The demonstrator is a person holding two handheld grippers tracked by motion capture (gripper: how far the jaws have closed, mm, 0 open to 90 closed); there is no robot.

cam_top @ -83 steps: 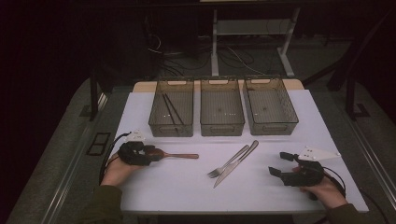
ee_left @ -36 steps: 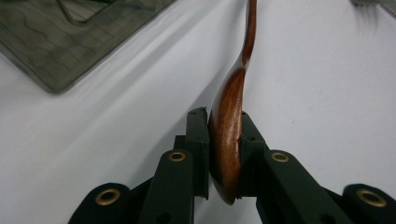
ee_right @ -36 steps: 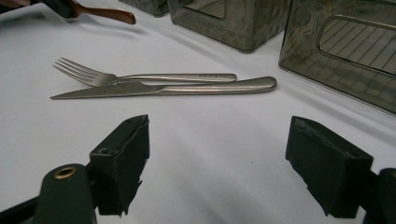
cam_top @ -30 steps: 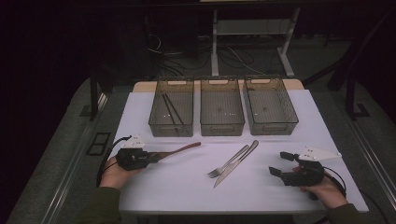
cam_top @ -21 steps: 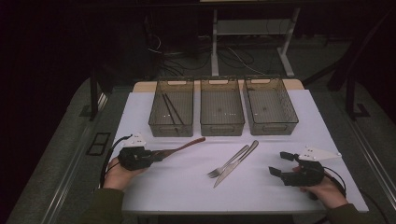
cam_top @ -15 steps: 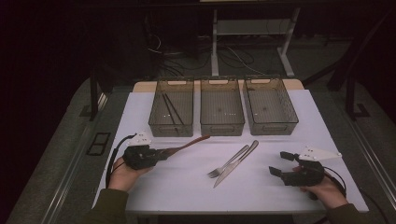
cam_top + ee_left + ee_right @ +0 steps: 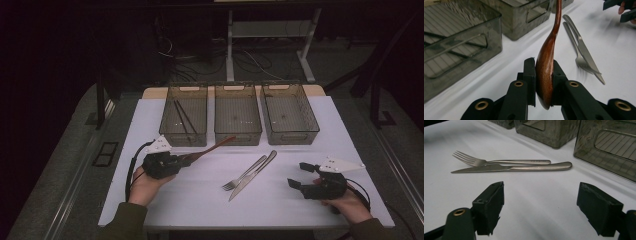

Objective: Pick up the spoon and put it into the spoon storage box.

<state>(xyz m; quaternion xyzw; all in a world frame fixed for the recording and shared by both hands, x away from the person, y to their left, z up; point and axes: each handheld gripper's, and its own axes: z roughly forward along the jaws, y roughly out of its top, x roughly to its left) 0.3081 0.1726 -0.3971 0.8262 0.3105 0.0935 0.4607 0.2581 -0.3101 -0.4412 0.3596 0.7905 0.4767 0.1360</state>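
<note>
Your left jaws cover part of the spoon (image 7: pixel 545 75) bowl, and its handle tip runs off the top edge. The bins (image 7: pixel 606 145) are cut off in your right gripper view.

A dim lab: white table (image 7: pixel 150 130), cables on the floor (image 7: pixel 250 62), metal stand legs (image 7: pixel 305 55).
</note>
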